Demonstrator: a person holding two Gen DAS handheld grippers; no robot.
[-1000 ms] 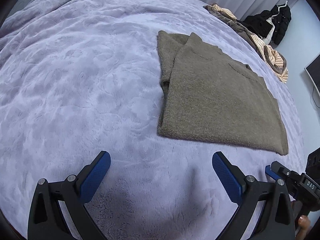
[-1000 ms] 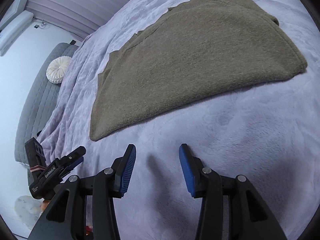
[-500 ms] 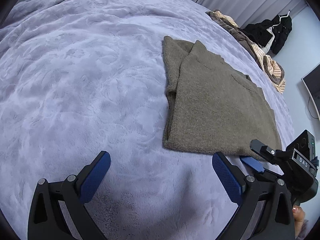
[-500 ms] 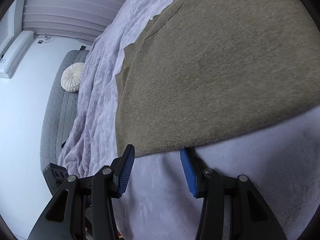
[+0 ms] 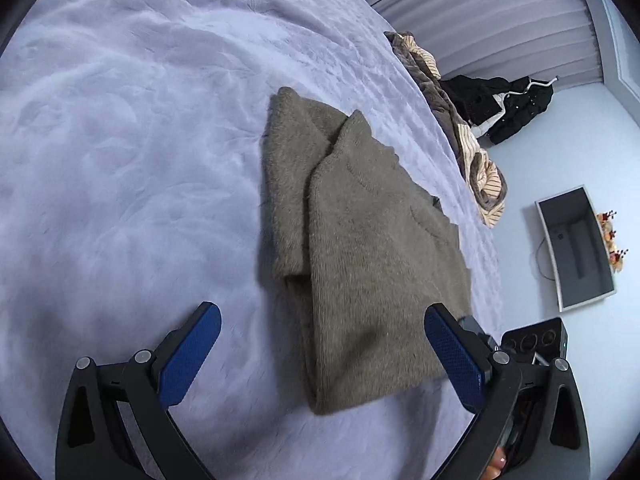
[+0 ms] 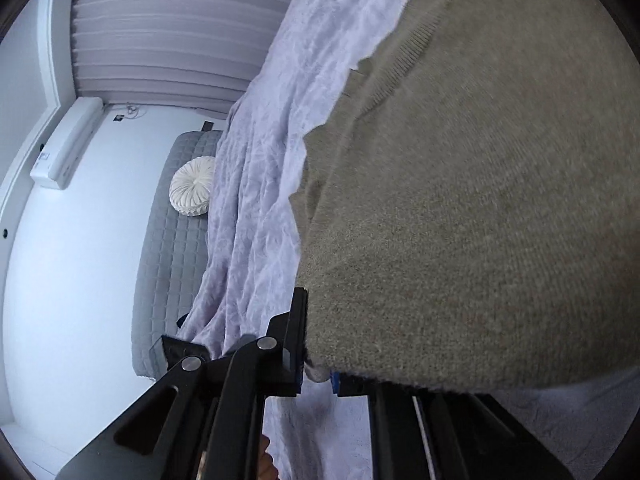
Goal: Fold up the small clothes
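Our right tool grips the near edge of the folded sweater on the bed.

The lavender bed fills the left wrist view; the olive sweater, already folded, lies right of centre. Our left tool hovers wide open over its near end. Our right tool is clamped on the sweater's hem.

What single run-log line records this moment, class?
step: gripping near edge | right tool: shut on olive-brown knitted sweater | left tool: open, over sweater | surface: lavender plush blanket
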